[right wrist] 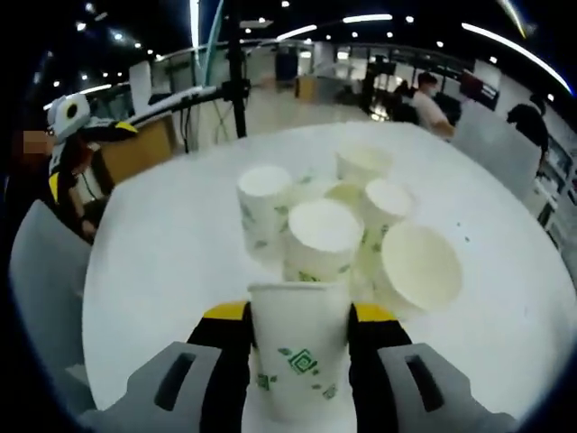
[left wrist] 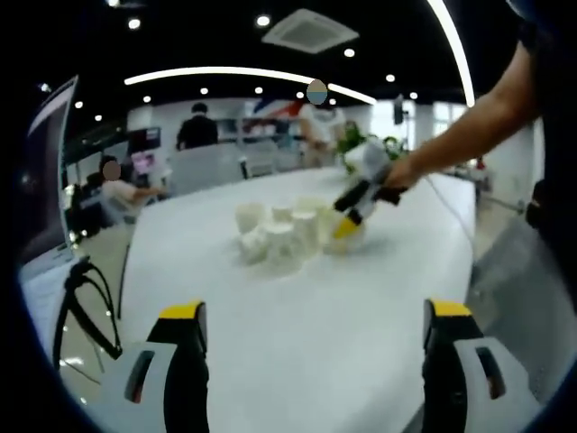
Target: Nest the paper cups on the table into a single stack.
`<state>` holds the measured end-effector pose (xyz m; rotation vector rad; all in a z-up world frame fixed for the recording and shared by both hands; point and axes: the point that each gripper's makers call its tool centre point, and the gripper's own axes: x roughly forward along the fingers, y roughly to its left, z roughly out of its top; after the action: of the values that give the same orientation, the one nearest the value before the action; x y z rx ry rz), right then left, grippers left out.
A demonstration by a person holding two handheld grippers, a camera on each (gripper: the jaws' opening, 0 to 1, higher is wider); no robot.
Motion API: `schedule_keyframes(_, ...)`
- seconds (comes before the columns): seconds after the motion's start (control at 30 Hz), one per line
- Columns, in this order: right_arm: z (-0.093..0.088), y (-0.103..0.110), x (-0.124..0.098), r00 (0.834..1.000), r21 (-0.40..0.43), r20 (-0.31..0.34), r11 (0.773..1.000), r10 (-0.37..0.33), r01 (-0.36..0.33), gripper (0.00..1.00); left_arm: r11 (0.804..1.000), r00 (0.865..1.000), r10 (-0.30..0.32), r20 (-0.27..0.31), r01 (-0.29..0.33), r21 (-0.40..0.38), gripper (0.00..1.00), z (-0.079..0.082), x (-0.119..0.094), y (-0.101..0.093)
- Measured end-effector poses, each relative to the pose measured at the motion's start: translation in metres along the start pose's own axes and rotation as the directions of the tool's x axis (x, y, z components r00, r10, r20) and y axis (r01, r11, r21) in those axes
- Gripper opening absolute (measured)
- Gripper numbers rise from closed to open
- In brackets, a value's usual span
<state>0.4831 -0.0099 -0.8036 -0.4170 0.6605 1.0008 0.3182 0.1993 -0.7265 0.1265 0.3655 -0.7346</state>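
Several white paper cups with green print [left wrist: 279,234] stand bunched together in the middle of the white table [left wrist: 297,334]. My left gripper [left wrist: 315,316] hangs over the near table edge, well short of them, jaws wide apart and nothing between them. My right gripper [left wrist: 353,216], held by a person's hand, reaches the right side of the cluster. In the right gripper view that gripper [right wrist: 300,316] is shut on an upright paper cup [right wrist: 300,361]. Just beyond it are upturned cups [right wrist: 320,236] and one lying on its side [right wrist: 420,267].
The round table's edge [right wrist: 108,298] curves close on the left, with a grey chair [right wrist: 45,289] beside it. A black stand [right wrist: 236,81] rises beyond the far edge. People sit and stand at desks in the background [left wrist: 198,131]. Black cables [left wrist: 86,307] hang left of the table.
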Motion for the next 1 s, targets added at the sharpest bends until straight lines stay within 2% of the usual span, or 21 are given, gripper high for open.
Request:
schedule_keyframes(0.27,0.014,-0.003,-0.01,0.998,0.036,0.055,0.999,-0.015,0.013,0.39,1.0,1.0,0.009,-0.019,-0.009,-0.011,0.99,0.0,0.001,0.004)
schedule_keyframes(0.47,0.03,0.001,-0.02,0.994,0.011,0.113,1.0,-0.012,0.011,0.38,0.999,1.0,0.013,-0.023,-0.013,-0.029,0.99,0.001,0.001,0.005)
schedule_keyframes(0.67,0.046,-0.003,-0.035,0.986,0.01,0.166,0.999,-0.036,0.034,0.38,1.0,1.0,0.013,-0.022,-0.014,-0.027,0.99,0.002,0.003,0.004)
schedule_keyframes(0.77,0.055,-0.009,-0.043,0.975,0.037,0.211,0.997,-0.067,0.06,0.38,0.999,1.0,0.019,-0.016,-0.02,-0.038,0.99,0.003,0.004,0.005)
schedule_keyframes(0.83,0.066,-0.015,-0.052,0.957,0.074,0.267,0.993,-0.111,0.094,0.38,0.999,1.0,0.023,-0.013,-0.024,-0.039,0.99,0.005,0.003,0.005)
schedule_keyframes(0.93,0.087,-0.02,-0.068,0.911,0.155,0.375,0.98,-0.172,0.121,0.38,0.999,1.0,0.03,-0.006,-0.03,-0.044,0.99,0.008,0.004,0.006)
schedule_keyframes(1.0,0.095,-0.024,-0.077,0.884,0.168,0.419,0.975,-0.207,0.149,0.38,0.998,0.999,0.033,-0.004,-0.034,-0.048,0.99,0.009,0.004,0.006)
